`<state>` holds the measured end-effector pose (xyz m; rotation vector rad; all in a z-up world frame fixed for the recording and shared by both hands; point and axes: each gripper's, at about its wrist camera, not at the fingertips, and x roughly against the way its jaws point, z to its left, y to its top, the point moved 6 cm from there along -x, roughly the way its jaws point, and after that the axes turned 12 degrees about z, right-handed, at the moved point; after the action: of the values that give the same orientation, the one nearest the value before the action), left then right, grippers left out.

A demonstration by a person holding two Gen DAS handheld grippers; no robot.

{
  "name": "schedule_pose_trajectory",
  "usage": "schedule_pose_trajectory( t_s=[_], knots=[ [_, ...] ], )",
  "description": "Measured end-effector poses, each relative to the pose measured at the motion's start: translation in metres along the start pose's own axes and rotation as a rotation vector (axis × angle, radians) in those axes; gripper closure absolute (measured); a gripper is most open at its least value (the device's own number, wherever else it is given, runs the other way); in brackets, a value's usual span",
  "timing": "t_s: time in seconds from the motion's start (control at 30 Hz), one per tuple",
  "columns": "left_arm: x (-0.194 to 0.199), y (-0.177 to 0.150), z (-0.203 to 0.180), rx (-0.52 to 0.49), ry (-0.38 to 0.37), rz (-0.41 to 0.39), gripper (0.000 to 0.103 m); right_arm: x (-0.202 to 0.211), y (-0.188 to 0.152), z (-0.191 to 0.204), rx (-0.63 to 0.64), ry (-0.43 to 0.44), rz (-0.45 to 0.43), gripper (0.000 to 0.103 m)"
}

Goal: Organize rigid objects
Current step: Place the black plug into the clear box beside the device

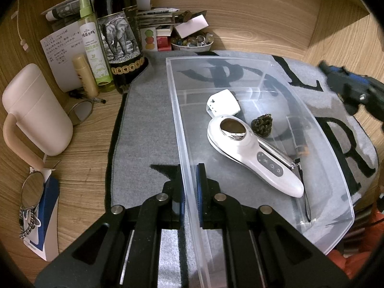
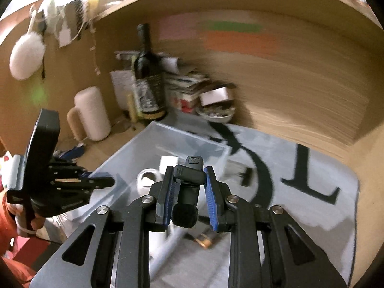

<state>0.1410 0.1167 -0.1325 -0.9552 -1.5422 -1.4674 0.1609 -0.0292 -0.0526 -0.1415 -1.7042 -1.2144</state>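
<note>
- The right gripper [image 2: 188,192] pinches a small black clip-on device [image 2: 189,177], above the clear plastic bin [image 2: 134,153] ahead.
- The left gripper [image 1: 190,187] clamps the bin's near wall.
- Next, judged: lower and release inside, beside the white handheld massager [image 1: 252,153].

Your right wrist view is smeared: the wine bottle [image 2: 147,81] label and the coloured notes [image 2: 230,37] are unreadable. The black device [image 2: 188,192] hides part of the clear bin [image 2: 134,148]. Your left view's edge crops the bottle's [image 1: 115,24] neck.
</note>
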Motion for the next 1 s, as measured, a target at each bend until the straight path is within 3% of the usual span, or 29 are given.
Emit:
schedule_pose_trajectory(
  t_s=[0.47,0.67,0.9,1.0],
  knots=[
    [0.0,0.001,-0.001,0.0,-0.002,0.0,0.096,-0.073,-0.002,0.017,0.045,0.023,0.189,0.081],
    [0.0,0.0,-0.001,0.0,-0.002,0.0,0.096,-0.078,-0.006,0.017,0.045,0.022,0.21,0.08],
    [0.0,0.0,-0.001,0.0,-0.003,0.0,0.096,-0.07,-0.004,0.018,0.039,0.034,0.199,0.058],
    [0.0,0.0,-0.001,0.001,-0.002,-0.001,0.096,-0.059,0.0,0.014,0.035,0.022,0.171,0.057]
  ],
)
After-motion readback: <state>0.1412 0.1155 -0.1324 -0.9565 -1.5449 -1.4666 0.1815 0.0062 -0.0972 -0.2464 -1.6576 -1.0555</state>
